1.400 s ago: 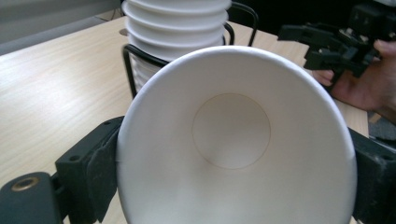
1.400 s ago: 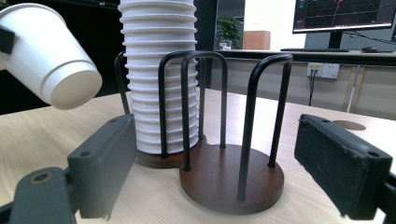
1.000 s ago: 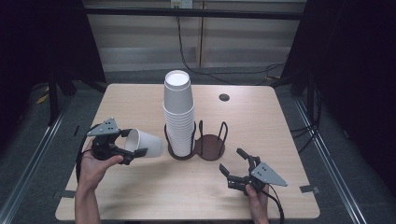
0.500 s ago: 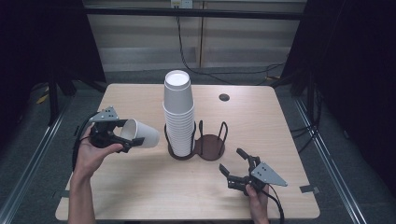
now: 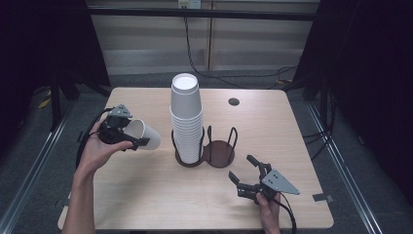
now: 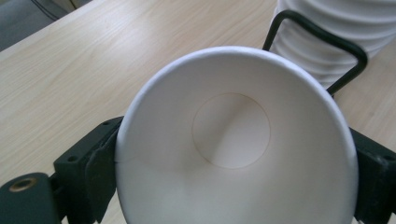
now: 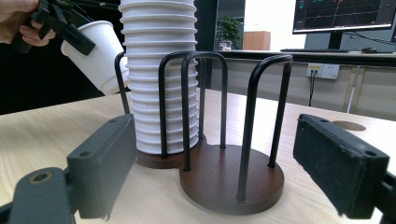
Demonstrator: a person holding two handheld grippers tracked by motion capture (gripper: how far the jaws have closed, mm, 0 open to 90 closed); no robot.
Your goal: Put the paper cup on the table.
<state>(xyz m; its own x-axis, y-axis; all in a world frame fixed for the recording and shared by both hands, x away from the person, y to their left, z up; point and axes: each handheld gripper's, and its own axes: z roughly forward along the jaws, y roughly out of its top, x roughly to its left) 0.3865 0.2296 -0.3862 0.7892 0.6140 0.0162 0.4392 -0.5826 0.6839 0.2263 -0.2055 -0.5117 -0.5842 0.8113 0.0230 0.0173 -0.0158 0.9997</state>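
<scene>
Paper cup [image 5: 142, 135] sits clamped in the left gripper [image 5: 127, 139], tipped on its side above the counter [image 5: 146, 195], open mouth toward the gripper body, base pointing at the cup stack [image 5: 187, 122]. In the left gripper view the cup's [image 6: 233, 140] rim fills the space between the two black jaws, both pads pressed against its wall; inside looks clean. Cup is clear of the counter and just left of the stack, not touching it.

Stack of white cups stands upright in the left ring of a dark two-slot wire holder [image 5: 207, 153] near counter centre. Right slot of the holder [image 7: 233, 179] holds nothing; its wooden base is bare between the wire hoops.

Right gripper [image 5: 251, 176] rests low on the counter in front of and to the right of the holder, jaws spread wide, nothing between them. In the right gripper view the holder stands framed between those jaws, well short of both pads. Small dark round grommet [image 5: 234, 102] sits at the far side of the counter.
</scene>
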